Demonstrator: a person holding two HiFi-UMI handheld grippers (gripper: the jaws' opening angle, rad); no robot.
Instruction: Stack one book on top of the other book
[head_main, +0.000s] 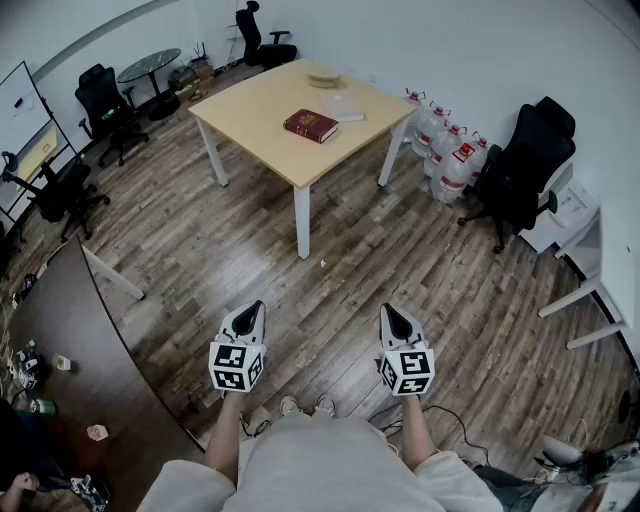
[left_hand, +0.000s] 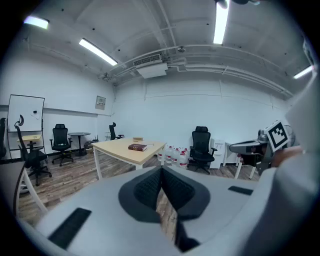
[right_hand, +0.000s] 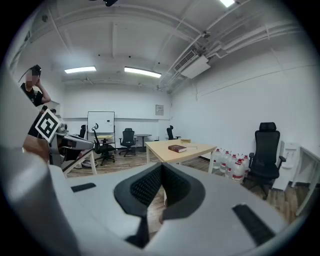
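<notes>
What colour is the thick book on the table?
The book is dark red, best in head view.

White walls (head_main: 480, 40) enclose a wood-plank floor (head_main: 400, 265), pale table (head_main: 262, 112) and black office chairs (head_main: 527, 160)

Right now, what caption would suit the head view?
Left gripper and right gripper, both shut and empty, face a distant table bearing a red book.

One book (head_main: 311, 126) was dark red, the other book (head_main: 343, 107) off-white, on a pale wood table (head_main: 255, 110) with white legs. The floor (head_main: 400, 250) showed grey-brown planks. The office chair (head_main: 525, 165) was black. The left gripper (head_main: 257, 307) and right gripper (head_main: 387, 310) were white and black, their cubes patterned in black-and-white squares.
</notes>
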